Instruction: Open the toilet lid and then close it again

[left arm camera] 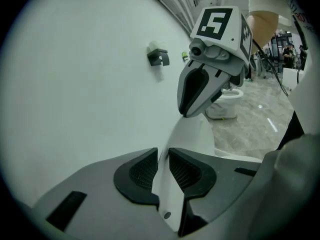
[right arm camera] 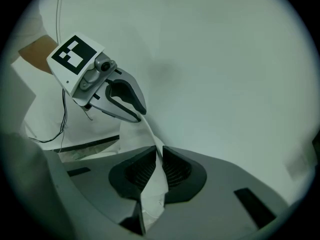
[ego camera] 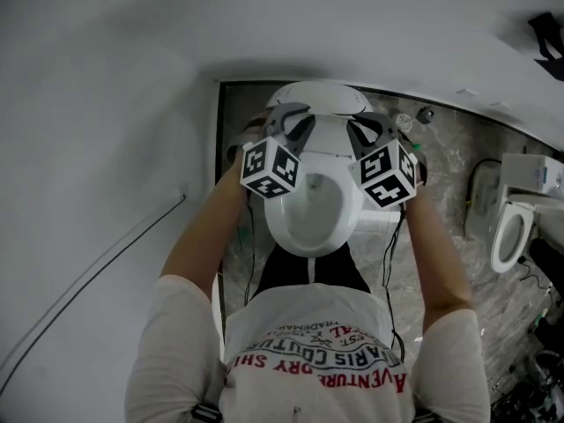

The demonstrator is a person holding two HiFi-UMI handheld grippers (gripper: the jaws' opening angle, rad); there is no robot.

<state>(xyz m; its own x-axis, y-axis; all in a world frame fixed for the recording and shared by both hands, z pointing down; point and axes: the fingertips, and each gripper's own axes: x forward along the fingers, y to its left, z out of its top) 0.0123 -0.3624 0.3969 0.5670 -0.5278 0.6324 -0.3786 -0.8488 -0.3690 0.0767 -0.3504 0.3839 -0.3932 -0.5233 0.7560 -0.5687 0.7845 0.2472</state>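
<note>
The white toilet [ego camera: 310, 210] stands against the wall, and its lid [ego camera: 319, 100] is raised. My left gripper [ego camera: 284, 123] holds the lid's left edge and my right gripper [ego camera: 368, 130] its right edge. In the left gripper view the thin white lid [left arm camera: 192, 134] runs between the dark pads of the left gripper [left arm camera: 163, 169], which is shut on it; the right gripper [left arm camera: 187, 111] clamps the same lid further along. In the right gripper view the lid edge [right arm camera: 155, 189] sits pinched in the right gripper [right arm camera: 159, 170], with the left gripper [right arm camera: 136, 113] on the lid beyond.
A white wall [ego camera: 88, 148] with a thin cable [ego camera: 106, 263] rises on the left. A second toilet [ego camera: 511, 232] stands at the right on the marble floor [ego camera: 441, 174]. A small black holder [left arm camera: 158, 57] hangs on the wall. The person's legs are close to the bowl.
</note>
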